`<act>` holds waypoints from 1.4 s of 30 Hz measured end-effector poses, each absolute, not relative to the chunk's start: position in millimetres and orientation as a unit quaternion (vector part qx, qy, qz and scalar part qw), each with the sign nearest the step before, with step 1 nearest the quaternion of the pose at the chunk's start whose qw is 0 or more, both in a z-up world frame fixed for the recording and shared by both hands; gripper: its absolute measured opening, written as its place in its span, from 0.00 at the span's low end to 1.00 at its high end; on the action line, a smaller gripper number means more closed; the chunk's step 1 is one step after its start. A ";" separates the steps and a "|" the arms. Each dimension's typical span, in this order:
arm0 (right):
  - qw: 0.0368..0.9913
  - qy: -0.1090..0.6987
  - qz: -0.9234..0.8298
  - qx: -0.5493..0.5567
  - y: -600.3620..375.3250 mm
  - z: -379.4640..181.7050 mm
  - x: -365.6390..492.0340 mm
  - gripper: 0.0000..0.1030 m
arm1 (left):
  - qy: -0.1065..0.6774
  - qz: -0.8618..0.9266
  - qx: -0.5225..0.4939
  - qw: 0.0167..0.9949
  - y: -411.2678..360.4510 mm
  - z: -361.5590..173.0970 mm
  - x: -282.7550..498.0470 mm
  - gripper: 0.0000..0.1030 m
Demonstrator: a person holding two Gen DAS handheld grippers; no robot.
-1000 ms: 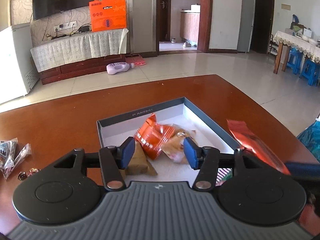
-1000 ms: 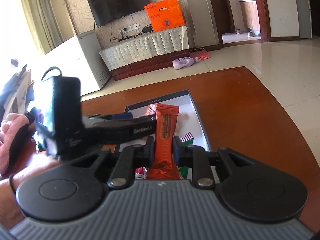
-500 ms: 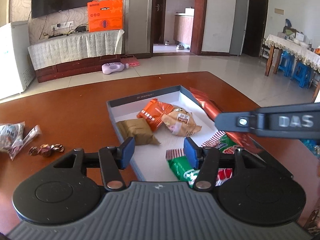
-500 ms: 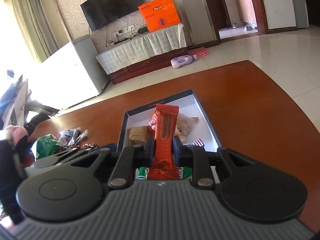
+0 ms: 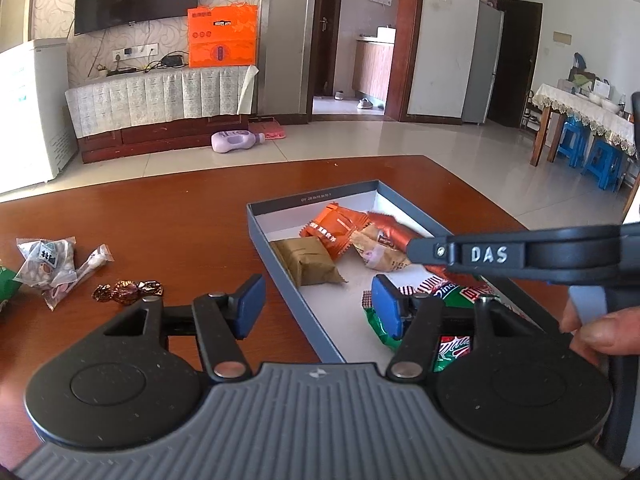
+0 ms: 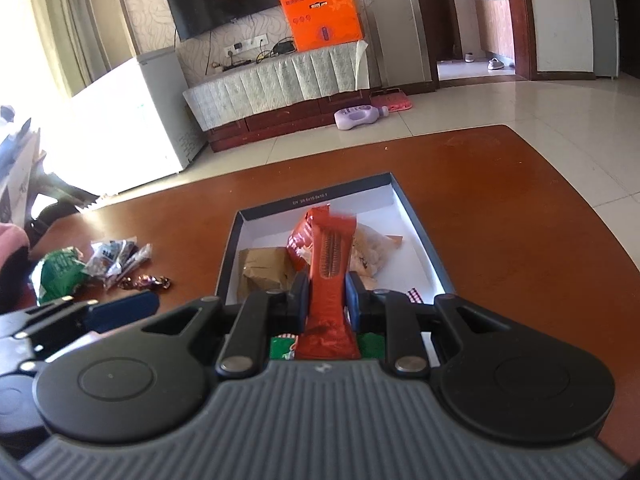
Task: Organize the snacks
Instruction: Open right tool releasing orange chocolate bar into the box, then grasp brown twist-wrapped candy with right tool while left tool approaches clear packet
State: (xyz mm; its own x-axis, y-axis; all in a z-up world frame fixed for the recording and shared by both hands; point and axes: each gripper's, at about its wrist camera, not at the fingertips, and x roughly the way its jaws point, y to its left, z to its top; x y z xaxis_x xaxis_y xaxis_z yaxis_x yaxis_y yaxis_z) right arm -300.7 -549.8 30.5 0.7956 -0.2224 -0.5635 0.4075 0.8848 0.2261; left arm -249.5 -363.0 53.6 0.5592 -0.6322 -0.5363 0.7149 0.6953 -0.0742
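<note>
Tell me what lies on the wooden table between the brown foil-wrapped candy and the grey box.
Nothing: in the left wrist view, bare brown wooden table separates the brown foil-wrapped candy from the grey box wall.

Left gripper: black linkage arms, round black side housings, ribbed grey body with a small central logo, silver pivot screws, blue rubber pads. Right gripper: identical build with black arms, silver pivots and ribbed grey body; its side arm carries white "DAS" lettering and one small screw. A light blue strap sits beside the person's fingers.
</note>
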 end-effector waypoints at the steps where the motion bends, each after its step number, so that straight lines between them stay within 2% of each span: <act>1: 0.931 0.276 -0.167 0.169 -548.8 30.1 -298.7 0.24 | 0.272 -0.383 0.075 0.880 -361.8 53.7 -249.8 0.63; 4: 0.932 0.280 -0.174 0.151 -542.2 32.3 -293.9 0.24 | 0.270 -0.383 0.075 0.880 -359.3 53.6 -252.1 0.63; 7: 0.934 0.274 -0.178 0.145 -537.7 35.4 -294.3 0.33 | 0.269 -0.382 0.073 0.881 -354.0 54.3 -251.3 0.63; 11: 0.941 0.258 -0.178 0.130 -530.5 43.5 -298.6 0.36 | 0.269 -0.377 0.068 0.884 -344.8 55.0 -249.1 0.63; 26: 0.972 0.214 -0.042 0.086 -469.4 62.1 -282.1 0.36 | 0.262 -0.302 0.051 0.915 -252.6 59.4 -207.2 0.63; 32: 0.969 0.241 -0.016 0.060 -438.9 52.4 -250.7 0.36 | 0.275 -0.251 0.039 0.927 -211.9 52.7 -179.9 0.63; 42: 0.956 0.292 0.005 0.014 -398.1 18.3 -203.8 0.36 | 0.297 -0.211 0.008 0.931 -187.0 41.0 -155.0 0.63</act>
